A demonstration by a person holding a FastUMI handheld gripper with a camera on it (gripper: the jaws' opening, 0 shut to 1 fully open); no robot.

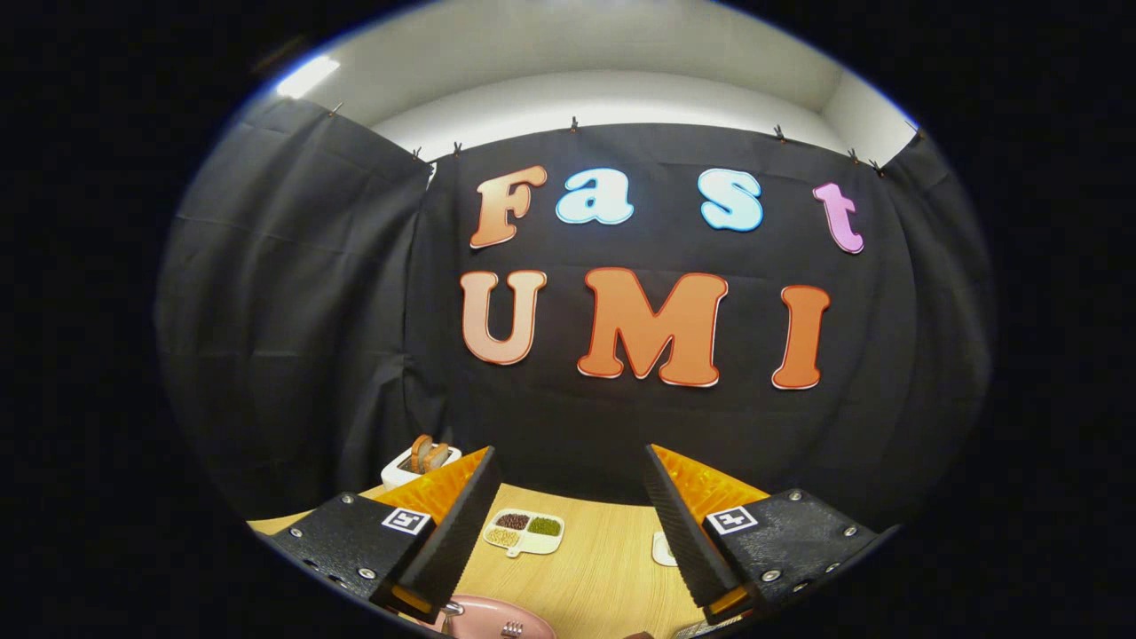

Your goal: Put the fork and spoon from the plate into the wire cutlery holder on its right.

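Fingers [568, 532] spread wide apart, nothing between them or in their hold; they hang above the light wooden table [603, 568], pointed toward its far edge and the black cloth wall behind. Pink round plate [488, 617] lies at the near edge of the table, just below and inside the left finger; only its far rim shows, the rest cut off. On it, metal fork [512, 629] tines visible as a small bright cluster; a second shiny bit [453, 609] near the left finger's tip may be the spoon, too small and cropped to say for sure. At the near edge by the right finger's tip, a sliver of wire grid [706, 628], possibly the wire cutlery holder, mostly cut off. Farther out, between the fingers, a white divided dish [524, 532] with dark red, green and pale fillings in its compartments. A small white object [662, 548] sits just beside the right finger, half hidden by it, unidentifiable. Near the table's far left corner, a white toaster [417, 463] with brown bread slices standing in it, partly hidden by the left finger.
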